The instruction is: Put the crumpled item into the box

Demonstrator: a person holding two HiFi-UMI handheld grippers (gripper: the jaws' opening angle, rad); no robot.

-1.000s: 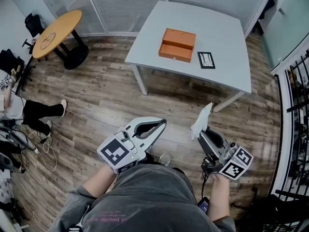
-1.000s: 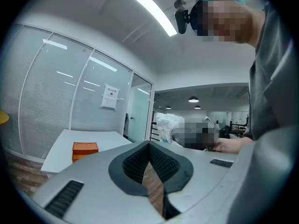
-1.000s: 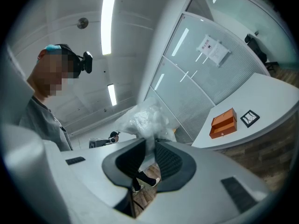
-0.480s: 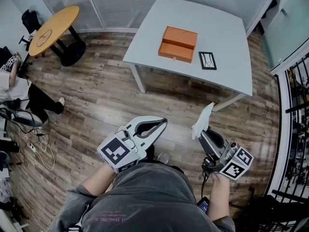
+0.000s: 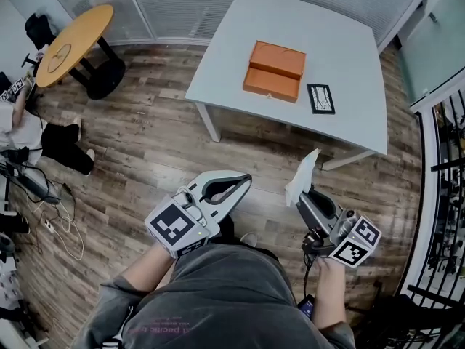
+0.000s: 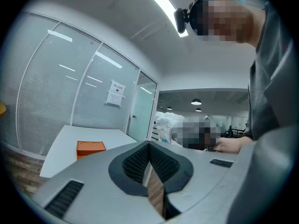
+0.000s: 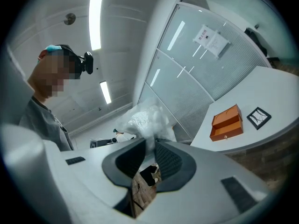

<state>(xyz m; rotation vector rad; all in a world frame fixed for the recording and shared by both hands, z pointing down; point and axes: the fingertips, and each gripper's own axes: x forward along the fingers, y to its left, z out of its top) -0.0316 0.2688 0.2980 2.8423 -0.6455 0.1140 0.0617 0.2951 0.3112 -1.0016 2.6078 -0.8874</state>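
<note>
A: Right gripper (image 5: 301, 197)?
B: Clamped on the crumpled white wad (image 5: 303, 174). The jaws pinch its lower end and the rest sticks out past the tips.
A: Left gripper (image 5: 241, 185)?
B: Jaws together at the tips, nothing in them. It is just beside the right one, over the wood floor (image 5: 145, 144).
A: Box?
B: The orange box (image 5: 275, 71) is on the desk (image 5: 341, 35), well ahead of both grippers, apart from the wad.

White tbl (image 5: 341, 42) on wood floor (image 5: 160, 144); atop: orange box (image 5: 275, 71), lid open, w/ black-framed card (image 5: 320, 98) just beside, apart.
</note>
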